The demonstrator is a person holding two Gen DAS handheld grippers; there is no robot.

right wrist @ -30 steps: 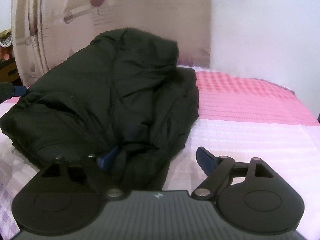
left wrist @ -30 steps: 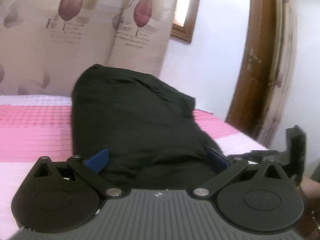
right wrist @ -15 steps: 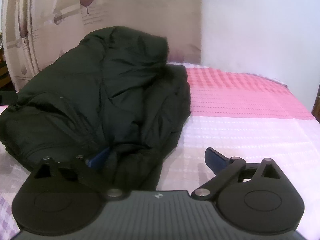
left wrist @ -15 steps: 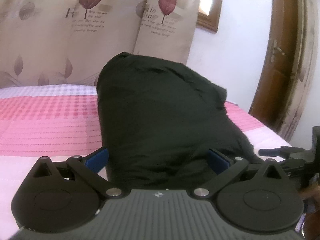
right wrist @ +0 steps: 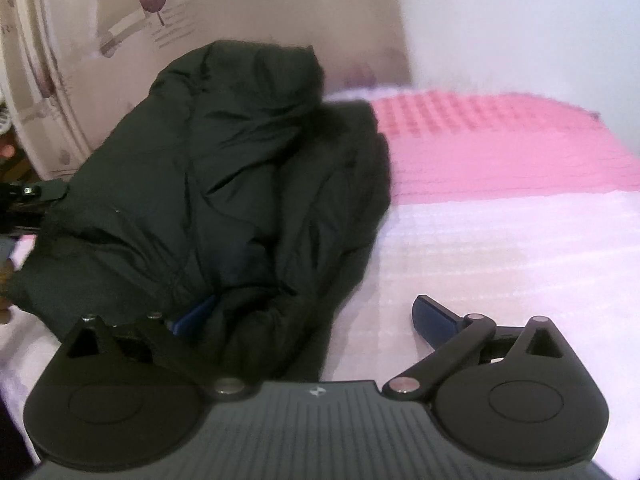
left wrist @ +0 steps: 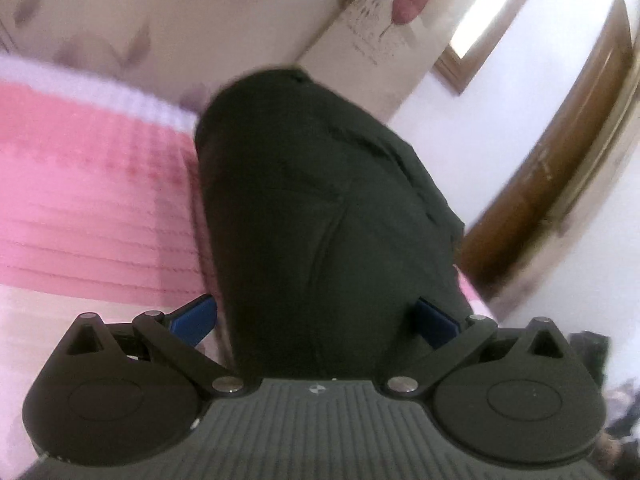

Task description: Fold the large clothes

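Note:
A black puffy jacket [left wrist: 320, 208] lies bundled on the bed's pink and white cover [left wrist: 80, 208]. My left gripper [left wrist: 316, 316] stands wide open with the near end of the jacket filling the gap. Its left blue finger [left wrist: 196, 318] sits just beside the cloth, and the right one is partly hidden against it. In the right wrist view the jacket [right wrist: 224, 184] spreads over the left half. My right gripper [right wrist: 312, 312] is open wide. Its left finger [right wrist: 196, 314] is tucked in a fold, and its right finger [right wrist: 434, 318] hangs free over the white cover.
A leaf-print curtain [left wrist: 160, 20] hangs behind the bed. A wooden door [left wrist: 560, 168] and a window frame [left wrist: 460, 72] stand to the right in the left wrist view. White wall [right wrist: 520, 20] lies beyond bare cover [right wrist: 500, 240]. Part of the other gripper's frame [right wrist: 40, 194] shows at the left edge.
The left wrist view has rolled and slid along the jacket's end, so bed and door now slant. The right gripper's jaws have spread wider, its right finger now further from the cloth.

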